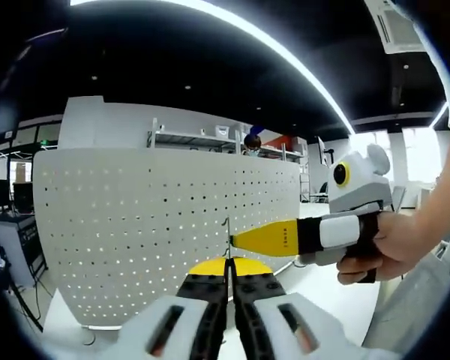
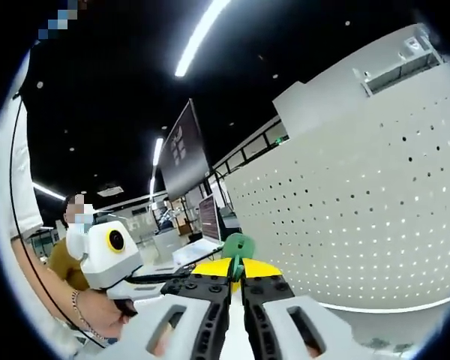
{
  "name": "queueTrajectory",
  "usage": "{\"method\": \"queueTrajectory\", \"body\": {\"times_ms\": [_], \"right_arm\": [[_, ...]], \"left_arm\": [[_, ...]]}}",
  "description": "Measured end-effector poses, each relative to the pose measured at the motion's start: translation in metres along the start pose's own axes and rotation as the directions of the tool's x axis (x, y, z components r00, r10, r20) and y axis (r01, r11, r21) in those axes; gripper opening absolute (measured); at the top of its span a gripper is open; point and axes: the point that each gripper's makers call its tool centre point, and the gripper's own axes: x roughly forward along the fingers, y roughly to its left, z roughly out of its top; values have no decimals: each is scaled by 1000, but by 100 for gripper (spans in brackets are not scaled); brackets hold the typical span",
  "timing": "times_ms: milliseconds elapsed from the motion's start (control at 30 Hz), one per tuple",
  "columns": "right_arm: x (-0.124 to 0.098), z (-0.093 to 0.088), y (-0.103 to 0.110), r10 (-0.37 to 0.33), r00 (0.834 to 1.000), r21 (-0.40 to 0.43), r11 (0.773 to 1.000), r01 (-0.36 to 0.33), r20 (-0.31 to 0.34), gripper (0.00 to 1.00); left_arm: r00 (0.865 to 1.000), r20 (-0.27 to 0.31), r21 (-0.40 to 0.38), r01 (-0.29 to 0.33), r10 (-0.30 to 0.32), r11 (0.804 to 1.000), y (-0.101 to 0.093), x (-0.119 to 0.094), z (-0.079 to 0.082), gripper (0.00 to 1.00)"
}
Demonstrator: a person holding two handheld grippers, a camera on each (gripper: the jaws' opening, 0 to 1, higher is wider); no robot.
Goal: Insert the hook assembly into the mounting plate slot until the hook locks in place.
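Observation:
The white perforated mounting plate [image 1: 135, 232] stands upright ahead in the left gripper view and fills the right side of the right gripper view [image 2: 360, 217]. My left gripper [image 1: 227, 262] is shut on a thin metal hook wire [image 1: 226, 229] that rises from its yellow tips in front of the plate. My right gripper [image 1: 236, 240] comes in from the right, its yellow jaws together and their point at the wire. In the right gripper view, my right gripper [image 2: 236, 264] is shut on a small green hook piece [image 2: 238, 246].
A hand [image 1: 390, 244] holds the right gripper at the right of the left gripper view. Another hand [image 2: 97, 315] with the other gripper sits at the lower left of the right gripper view. Shelving [image 1: 195, 139] stands behind the plate. Desks with monitors [image 2: 208, 217] lie further off.

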Motion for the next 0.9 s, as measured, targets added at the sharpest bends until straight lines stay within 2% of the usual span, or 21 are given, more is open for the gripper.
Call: {"method": "queueTrajectory", "body": {"times_ms": [333, 900], "right_arm": [[0, 1, 1, -21, 1000, 69, 997, 19, 15, 2], [-3, 5, 4, -19, 1000, 49, 999, 19, 13, 0]], "left_arm": [[1000, 9, -8, -10, 10, 1000, 0, -1, 2, 1], [1000, 23, -18, 6, -5, 1000, -3, 2, 6, 1]]}}
